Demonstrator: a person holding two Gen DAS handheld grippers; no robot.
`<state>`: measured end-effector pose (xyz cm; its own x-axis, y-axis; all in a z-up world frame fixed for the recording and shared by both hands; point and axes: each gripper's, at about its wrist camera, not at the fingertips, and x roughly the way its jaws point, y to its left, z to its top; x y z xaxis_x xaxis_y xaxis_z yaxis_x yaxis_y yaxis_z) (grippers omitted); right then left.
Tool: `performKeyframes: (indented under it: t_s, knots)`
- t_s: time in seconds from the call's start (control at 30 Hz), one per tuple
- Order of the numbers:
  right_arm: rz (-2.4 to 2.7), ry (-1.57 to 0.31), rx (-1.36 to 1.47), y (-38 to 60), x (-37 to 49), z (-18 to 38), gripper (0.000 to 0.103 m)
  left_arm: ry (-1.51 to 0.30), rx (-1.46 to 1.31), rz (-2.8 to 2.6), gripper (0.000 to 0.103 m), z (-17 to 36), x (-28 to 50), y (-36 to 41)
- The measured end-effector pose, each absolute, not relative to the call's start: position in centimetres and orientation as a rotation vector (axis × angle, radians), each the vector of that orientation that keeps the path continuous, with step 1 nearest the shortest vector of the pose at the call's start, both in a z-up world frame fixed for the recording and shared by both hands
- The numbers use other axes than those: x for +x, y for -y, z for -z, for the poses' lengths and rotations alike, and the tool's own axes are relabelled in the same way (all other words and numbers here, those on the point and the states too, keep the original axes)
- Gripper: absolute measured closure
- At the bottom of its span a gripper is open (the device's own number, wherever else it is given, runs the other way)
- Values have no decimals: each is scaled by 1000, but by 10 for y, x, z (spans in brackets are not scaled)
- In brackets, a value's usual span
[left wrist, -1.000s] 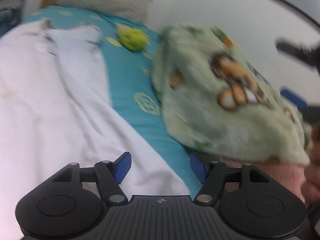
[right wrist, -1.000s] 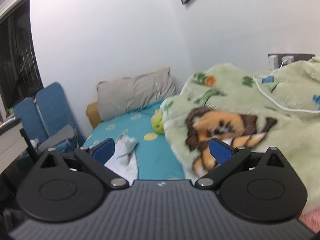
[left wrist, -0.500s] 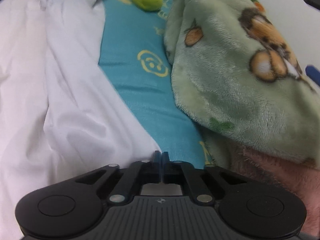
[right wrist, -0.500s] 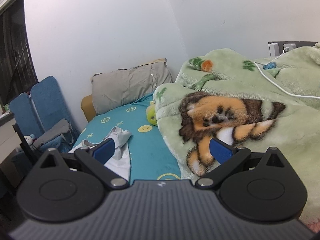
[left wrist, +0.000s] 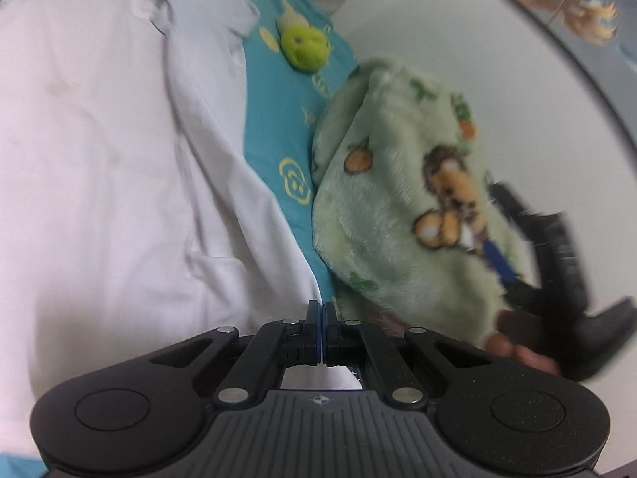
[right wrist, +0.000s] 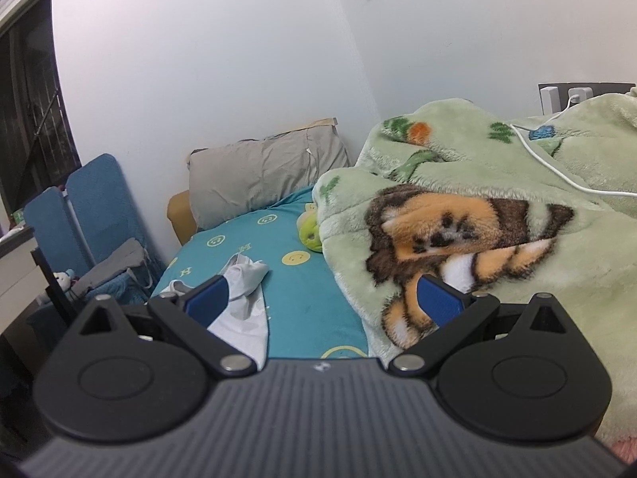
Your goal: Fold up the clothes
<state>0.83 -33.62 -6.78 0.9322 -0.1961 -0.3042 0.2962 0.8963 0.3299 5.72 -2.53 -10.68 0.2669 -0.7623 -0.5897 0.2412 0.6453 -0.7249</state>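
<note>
A bed with a teal smiley-print sheet (right wrist: pixel 254 279) fills a white-walled bedroom, a grey pillow (right wrist: pixel 266 175) at its head. The white garment (left wrist: pixel 111 183) to be folded lies spread over the sheet, from nine to eleven o'clock in the left wrist view. At three o'clock from it a green plush blanket (left wrist: pixel 390 199) is heaped, and a green toy (left wrist: pixel 304 46) sits near twelve.

The left gripper (left wrist: pixel 321 334) has its fingers pressed fully together at the garment's near edge; white cloth shows just beneath them, but whether any is pinched I cannot tell. The right gripper (right wrist: pixel 322 304) hangs over the sheet with fingers wide and nothing between them.

To fold well, the closed fingers should probably carry the hem in a low, even arc so the cloth lands flat, while the wide ones take the opposite edge and keep it square.

The sheet bears scattered "H" letters; no brand is legible.
</note>
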Motion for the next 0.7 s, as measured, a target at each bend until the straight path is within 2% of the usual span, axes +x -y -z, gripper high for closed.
performKeyframes:
  t_s: [0.17,0.27,0.37,0.43,0.47,0.53,0.6,0.7]
  knots:
    - [210,-314,386,327,17,71,0,-1124,-358,537,103,114,49,-23]
    - [177,-356,378,320,23,74,0,-1160,-157,393,102,135,49,-28]
    - [148,-394,402,318,29,77,0,-1165,-90,349,102,141,48,-27]
    - [130,-417,415,316,32,79,0,-1119,-78,367,91,131,43,-23]
    - [119,-431,413,315,35,80,0,-1088,-71,384,82,125,39,-21]
    - [101,-453,412,312,42,81,0,-1021,-54,437,75,114,28,-13]
    - [88,-461,436,313,45,82,0,-973,-11,517,61,109,14,10]
    - [76,-472,458,312,46,84,0,-926,67,645,58,108,-5,46]
